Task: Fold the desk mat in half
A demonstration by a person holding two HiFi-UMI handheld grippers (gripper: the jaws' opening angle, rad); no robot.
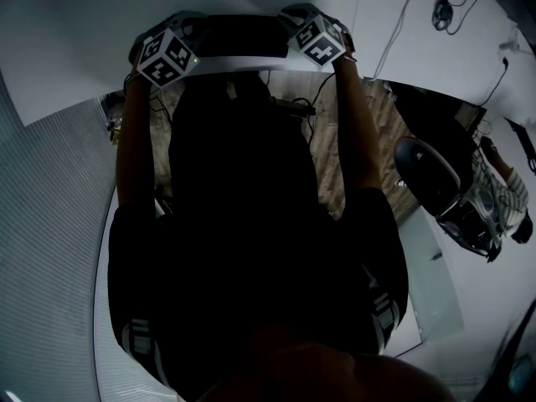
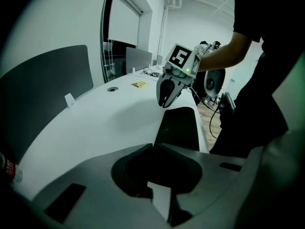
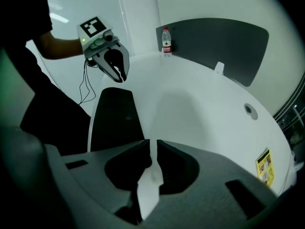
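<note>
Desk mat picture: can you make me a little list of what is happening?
Thing: desk mat, black, at the near edge of the white table
Left side: left tool, closed on a pale edge of the mat
Right side: right tool, closed on a pale edge too
Far away: bottle, standing up

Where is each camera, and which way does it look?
Left gripper view: rides the left gripper, looks along its jaws over the white desk toward the right gripper; the person's arm shows at right.
Right gripper view: rides the right gripper, faces the opposite way, toward the left gripper; an arm shows at left.
Head view: on the person's head, faces steeply down; torso, arms and both grippers show.
Shared: both gripper views show the dark desk mat, its pale edge pinched in each gripper's jaws.
</note>
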